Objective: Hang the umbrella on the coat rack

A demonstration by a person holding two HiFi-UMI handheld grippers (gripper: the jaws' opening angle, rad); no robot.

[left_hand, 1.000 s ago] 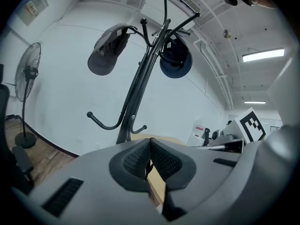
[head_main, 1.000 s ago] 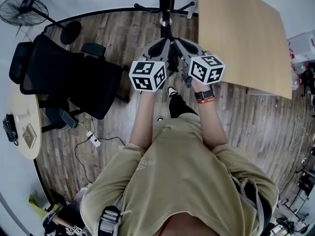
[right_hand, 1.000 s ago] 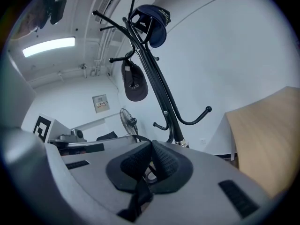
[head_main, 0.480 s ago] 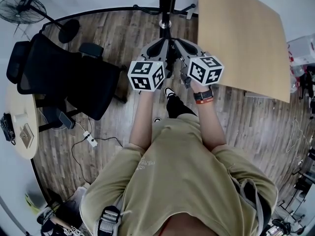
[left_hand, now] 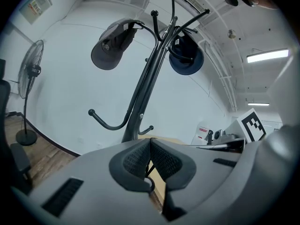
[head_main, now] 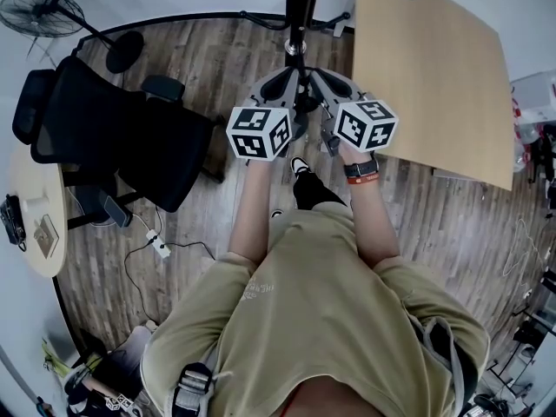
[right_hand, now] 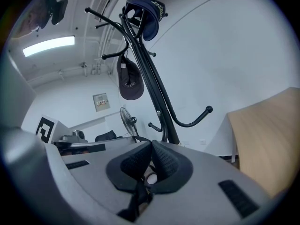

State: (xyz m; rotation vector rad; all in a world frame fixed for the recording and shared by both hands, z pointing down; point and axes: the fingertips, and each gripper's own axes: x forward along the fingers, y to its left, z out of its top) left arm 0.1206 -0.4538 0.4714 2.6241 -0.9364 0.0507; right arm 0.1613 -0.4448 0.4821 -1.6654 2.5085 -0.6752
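Observation:
The black coat rack (head_main: pixel 297 7) stands right in front of me; its pole (left_hand: pixel 145 93) carries a grey cap (left_hand: pixel 110 48) and a blue cap (left_hand: pixel 186 55), with a bare lower hook (left_hand: pixel 105 121). The right gripper view shows the same pole (right_hand: pixel 154 88) and a bare lower hook (right_hand: pixel 192 121). Both grippers are held close together before the pole. The left gripper (head_main: pixel 291 102) is shut on a thin black strap loop (left_hand: pixel 147 184) of the umbrella. The right gripper (head_main: pixel 317 102) is shut on the strap (right_hand: pixel 137 196) beside a white bead (right_hand: pixel 150 178). The umbrella's body (head_main: pixel 304 107) is mostly hidden between and below the grippers.
A black office chair (head_main: pixel 113 137) stands to the left, with a floor fan (head_main: pixel 43 11) behind it and a round table (head_main: pixel 35 224) at the far left. A wooden table (head_main: pixel 426 68) sits close on the right. A power strip (head_main: pixel 161 246) lies on the floor.
Both grippers stay side by side in front of the pole, both shut. Only the head view has shifted slightly.

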